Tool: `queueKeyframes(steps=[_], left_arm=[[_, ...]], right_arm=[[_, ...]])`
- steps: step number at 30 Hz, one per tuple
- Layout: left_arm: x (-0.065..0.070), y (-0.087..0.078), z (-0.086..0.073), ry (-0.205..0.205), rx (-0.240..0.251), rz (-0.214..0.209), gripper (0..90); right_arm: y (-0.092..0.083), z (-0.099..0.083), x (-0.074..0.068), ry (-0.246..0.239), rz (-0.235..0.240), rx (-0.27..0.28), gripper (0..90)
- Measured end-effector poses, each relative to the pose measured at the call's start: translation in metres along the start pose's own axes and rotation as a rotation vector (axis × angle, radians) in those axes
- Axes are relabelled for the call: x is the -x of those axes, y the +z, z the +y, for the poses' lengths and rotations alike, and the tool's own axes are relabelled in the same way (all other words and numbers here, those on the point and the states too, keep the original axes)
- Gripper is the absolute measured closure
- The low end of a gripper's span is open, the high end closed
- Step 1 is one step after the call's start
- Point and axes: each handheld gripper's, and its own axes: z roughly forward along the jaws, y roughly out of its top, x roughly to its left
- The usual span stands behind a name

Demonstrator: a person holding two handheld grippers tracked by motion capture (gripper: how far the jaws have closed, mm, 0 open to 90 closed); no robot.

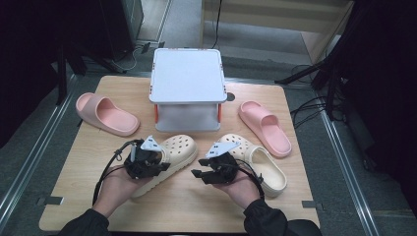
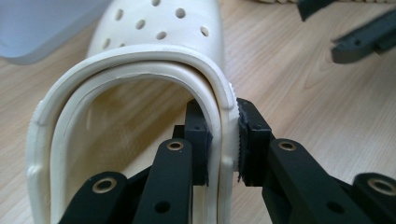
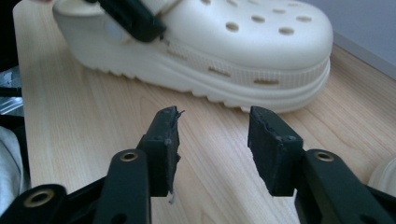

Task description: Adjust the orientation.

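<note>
A cream clog lies in the middle of the wooden table, toe toward the far side. My left gripper is shut on it: in the left gripper view the pads pinch the side wall of the clog's opening rim, one jaw inside and one outside. My right gripper stands open just right of that clog, pointing at it. In the right gripper view the jaws hold nothing, and the clog's side lies a short way ahead. A second cream clog rests beside the right hand.
A white two-level rack stands at the table's far middle. One pink slide lies at the far left, another at the right. Bare tabletop runs along the front edge between the person's forearms.
</note>
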Motion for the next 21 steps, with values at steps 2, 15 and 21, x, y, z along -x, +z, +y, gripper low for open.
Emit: queueKeyframes(steps=[2,15,21], left_arm=[[0.002,0.004,-0.001,0.001,-0.009,-0.009,76.5],[-0.009,-0.023,-0.006,-0.031,-0.003,-0.075,64.4],[-0.02,-0.048,-0.013,-0.017,0.01,-0.065,80.9]], right_arm=[[0.002,0.001,0.002,0.003,-0.006,0.0,59.8],[0.019,0.006,0.003,0.043,-0.02,-0.001,73.9],[0.026,0.007,0.001,0.04,-0.025,-0.005,79.0]])
